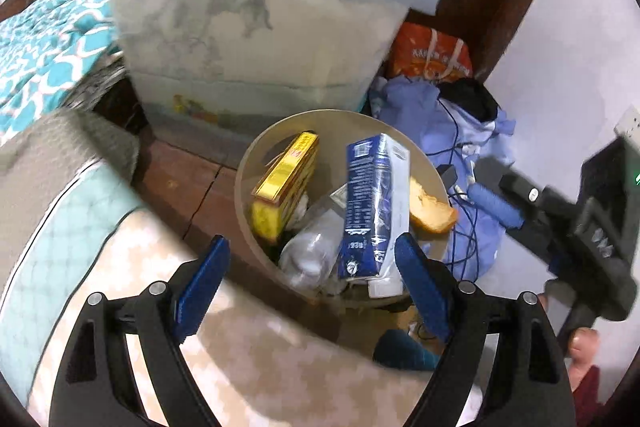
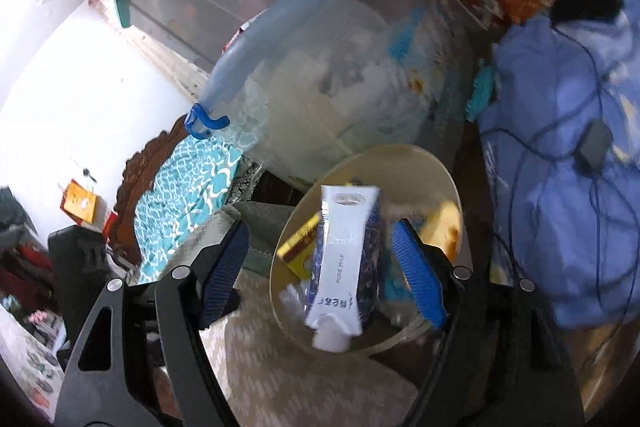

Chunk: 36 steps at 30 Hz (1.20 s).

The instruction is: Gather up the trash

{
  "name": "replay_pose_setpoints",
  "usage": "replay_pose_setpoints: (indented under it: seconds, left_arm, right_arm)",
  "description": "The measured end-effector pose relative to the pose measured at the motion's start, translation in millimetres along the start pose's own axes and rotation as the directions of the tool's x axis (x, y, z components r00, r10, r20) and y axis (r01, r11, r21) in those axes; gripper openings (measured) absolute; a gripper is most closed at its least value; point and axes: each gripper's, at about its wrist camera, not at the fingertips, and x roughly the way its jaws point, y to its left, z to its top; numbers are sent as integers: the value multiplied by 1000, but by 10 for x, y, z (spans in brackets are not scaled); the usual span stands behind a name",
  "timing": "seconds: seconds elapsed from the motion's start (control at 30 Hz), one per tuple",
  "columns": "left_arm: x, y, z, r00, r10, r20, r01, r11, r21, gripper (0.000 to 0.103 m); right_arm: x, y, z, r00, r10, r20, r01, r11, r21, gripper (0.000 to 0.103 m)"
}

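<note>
A large translucent plastic storage tub with a pale blue lid (image 1: 256,39) stood at the far side. Near it sat a round beige waste bin (image 1: 256,163), holding a blue-and-white milk carton (image 1: 370,207), a yellow cardboard box (image 1: 284,183), a crumpled clear plastic bottle (image 1: 312,247) and a piece of bread (image 1: 430,211) at its right rim. The left tongs (image 1: 308,291) were spread, pinching nothing. The right tongs (image 2: 320,271) stood spread either side of the carton, not pressing it.

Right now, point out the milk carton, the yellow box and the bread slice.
milk carton (image 1: 368,203): left wrist view, blue side panel.
yellow box (image 1: 286,183): left wrist view, top face.
bread slice (image 1: 430,211): left wrist view, crust.
</note>
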Motion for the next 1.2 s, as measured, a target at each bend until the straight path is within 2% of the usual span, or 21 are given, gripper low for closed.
replay_pose_setpoints:
  seconds: [0.1,0.17,0.23,0.3,0.43,0.53,0.77,0.9,1.03,1.2]
  left_arm:
    - [-241,75,-192,1000,-12,14,12,999,-36,81]
    - [-379,79,-333,1000,-2,20,3,1000,-31,81]
    - [-533,69,-510,999,30,30,-30,999,-22,83]
    - [-642,65,-643,998,45,38,-44,999,-24,90]
    - [-904,44,-949,994,93,55,-92,995,-22,90]
    - [-1081,60,-1125,990,121,74,-120,993,-19,92]
    - [-1596,220,-1508,957,260,133,-258,966,-32,95]
    - [-1824,325,-1695,934,327,145,-321,945,-63,95]
    - [-1994,367,-1873,916,366,163,-357,930,-84,95]
    - [-2153,356,-2045,903,389,184,-379,921,-90,95]
  right_arm:
    - [-165,15,-210,1000,22,-11,-22,999,27,75]
    - [-274,119,-338,1000,22,-5,-22,1000,6,75]
    - [-378,282,-491,1000,13,-3,-13,999,-35,75]
    - [-445,424,-640,1000,-5,-5,4,998,-62,75]
    - [-553,641,-925,998,-60,-3,60,993,-97,75]
    - [-615,739,-1132,998,-68,-20,66,995,-78,75]
    - [-686,1029,-1556,995,-66,-79,60,994,-86,75]
    - [-768,1258,-1759,994,-75,-77,64,989,-134,76]
    - [-887,1415,-1934,994,-85,-61,74,984,-163,81]
    - [-990,1521,-2065,992,-113,-58,101,978,-181,86]
